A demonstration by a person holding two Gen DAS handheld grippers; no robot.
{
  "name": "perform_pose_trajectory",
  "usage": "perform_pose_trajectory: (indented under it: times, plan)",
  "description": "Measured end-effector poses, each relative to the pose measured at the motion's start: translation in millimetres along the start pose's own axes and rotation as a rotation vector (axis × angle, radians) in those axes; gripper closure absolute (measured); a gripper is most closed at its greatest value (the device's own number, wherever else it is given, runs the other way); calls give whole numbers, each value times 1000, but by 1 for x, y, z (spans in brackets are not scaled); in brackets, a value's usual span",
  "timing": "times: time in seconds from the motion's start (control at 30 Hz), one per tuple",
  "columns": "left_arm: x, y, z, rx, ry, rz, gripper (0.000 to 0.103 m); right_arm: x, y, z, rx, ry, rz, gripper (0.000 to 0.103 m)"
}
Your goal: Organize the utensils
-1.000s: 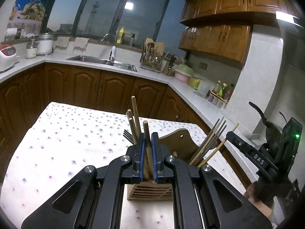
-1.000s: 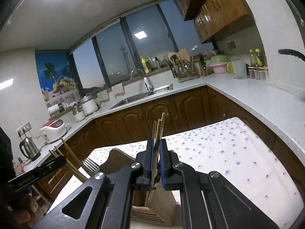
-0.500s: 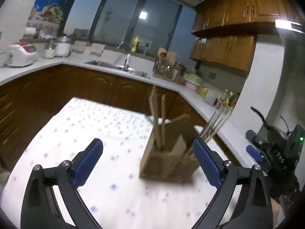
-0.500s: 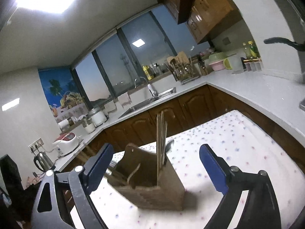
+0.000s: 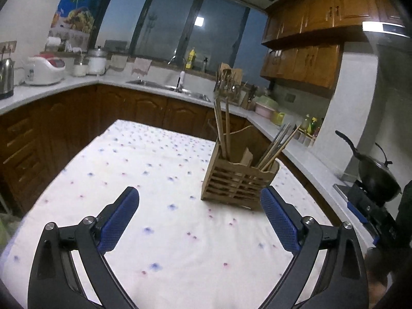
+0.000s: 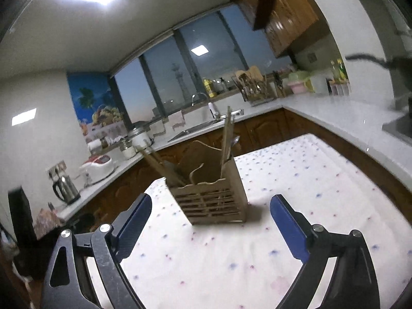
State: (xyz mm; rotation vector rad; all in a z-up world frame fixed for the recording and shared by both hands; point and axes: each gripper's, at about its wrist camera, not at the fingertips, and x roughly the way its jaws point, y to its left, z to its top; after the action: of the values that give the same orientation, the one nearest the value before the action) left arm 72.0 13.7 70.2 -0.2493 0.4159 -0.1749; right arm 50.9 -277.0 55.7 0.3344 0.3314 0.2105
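Kitchen tabletop: both claws, left and right, have released their sticks into the holder and backed off, wide open, empty.

Desk covered with a white cloth printed with small blue and pink dots. Behind it, a white counter over brown wooden cabinets. On the counter: steel kettle, white-and-red rice cooker, steel sink, dish rack. Yellow bottle on the window ledge. Black wok on the stove, far right.
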Motion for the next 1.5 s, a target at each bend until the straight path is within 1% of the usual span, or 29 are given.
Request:
perform_pose_trajectory:
  times: [0.07, 0.17, 0.23, 0.3, 0.33, 0.4, 0.47, 0.53, 0.63, 0.77, 0.93, 1.27, 1.5]
  plan:
    - [-11, 0, 0, 19, -21, 8, 0, -14, 11, 0, -40, -15, 7, 8]
    - [-30, -2, -13, 66, -63, 37, 0, -36, 25, -5, -92, -60, -7, 5]
    - [-41, -2, -32, 101, -105, 89, 0, -52, 31, -15, -110, -106, -41, 1]
    - [-48, -2, -52, 113, -123, 135, 0, -66, 36, -34, -146, -149, -70, 1]
    - [-50, -1, -60, 115, -122, 139, 0, -70, 38, -44, -168, -161, -93, 1]
    - [-50, -2, -75, 127, -116, 139, 0, -75, 40, -63, -204, -165, -130, 1]
    - [-50, -4, -85, 150, -114, 154, 0, -78, 39, -78, -221, -161, -141, 1]
    - [-48, -8, -93, 178, -111, 171, 0, -77, 37, -86, -221, -139, -145, 1]
    - [-49, -10, -99, 199, -112, 179, 0, -78, 34, -91, -210, -121, -143, 1]
    - [-51, -13, -103, 211, -123, 190, 0, -81, 34, -95, -233, -140, -150, 1]
    - [-53, -16, -107, 221, -126, 199, 0, -79, 31, -100, -234, -129, -150, 1]
    - [-53, -21, -115, 239, -132, 211, 0, -82, 26, -107, -227, -138, -143, 1]
    - [-53, -22, -118, 222, -128, 214, 0, -82, 24, -109, -230, -135, -144, 1]
